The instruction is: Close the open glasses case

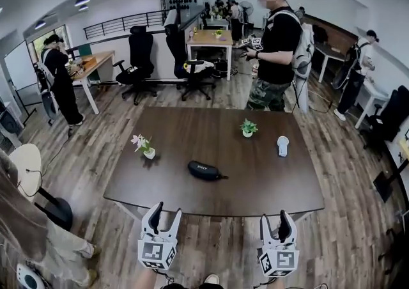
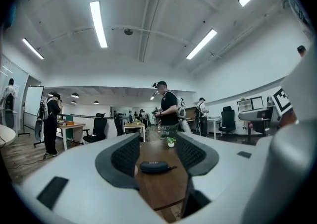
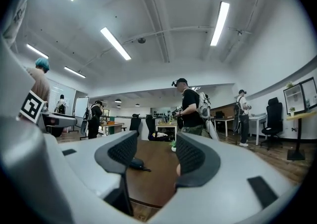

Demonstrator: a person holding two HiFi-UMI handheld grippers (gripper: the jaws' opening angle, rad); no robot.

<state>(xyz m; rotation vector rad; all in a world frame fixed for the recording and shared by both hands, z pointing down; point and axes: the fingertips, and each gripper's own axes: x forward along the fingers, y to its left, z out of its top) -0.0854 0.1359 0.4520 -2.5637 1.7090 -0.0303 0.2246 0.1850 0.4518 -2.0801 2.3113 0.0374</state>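
The glasses case [image 1: 204, 170], black and oblong, lies on the dark wooden table [image 1: 192, 131], nearer its near edge and slightly left of middle. From here it looks shut, and none of its inside shows. A thin cord trails from its right end.

To its left stands a small white pot [image 1: 149, 153] with pink flowers. Farther back and to the right, another white pot [image 1: 247, 133] holds a green plant. Right of that lies a small white object [image 1: 283, 146], well apart from the case.

The left gripper [image 1: 167, 210] and right gripper [image 1: 275, 217] hover just off the table's near edge, both with jaws apart and empty. Only bare tabletop lies between them and the case. Beyond the far edge stands a person [image 1: 276, 45] in a black top, with office chairs [image 1: 140, 57] and desks behind.
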